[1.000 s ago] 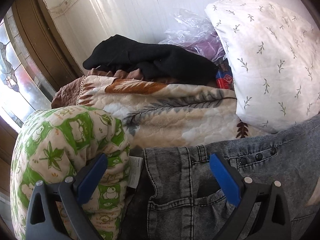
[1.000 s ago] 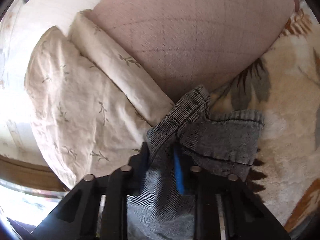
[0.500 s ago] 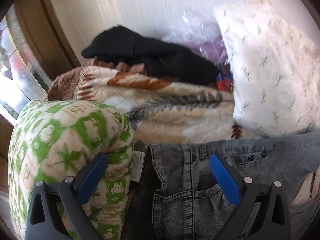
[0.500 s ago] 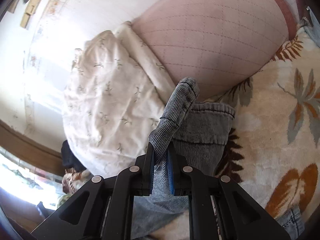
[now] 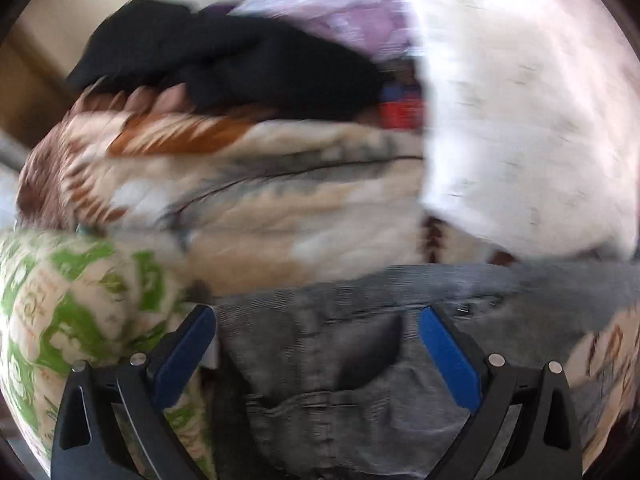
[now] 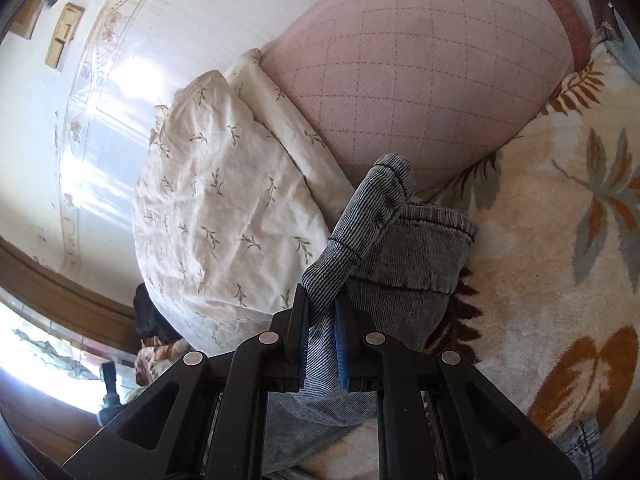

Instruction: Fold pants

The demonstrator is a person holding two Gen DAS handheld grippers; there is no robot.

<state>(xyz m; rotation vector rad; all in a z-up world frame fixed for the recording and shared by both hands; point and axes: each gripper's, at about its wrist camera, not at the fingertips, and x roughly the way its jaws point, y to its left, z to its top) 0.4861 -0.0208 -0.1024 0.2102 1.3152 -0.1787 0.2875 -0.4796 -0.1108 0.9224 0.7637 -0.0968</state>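
On the blanket, right tool pinches pants.

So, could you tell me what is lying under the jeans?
The jeans lie on a cream leaf-patterned blanket, visible around them. What the denim covers is hidden. The right gripper pinches one hem.

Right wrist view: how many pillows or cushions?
2. A cream leaf-print pillow on the left against the wall, and a pink checked cushion on its right, touching it, behind the raised jeans hem. Others may be hidden outside this view.
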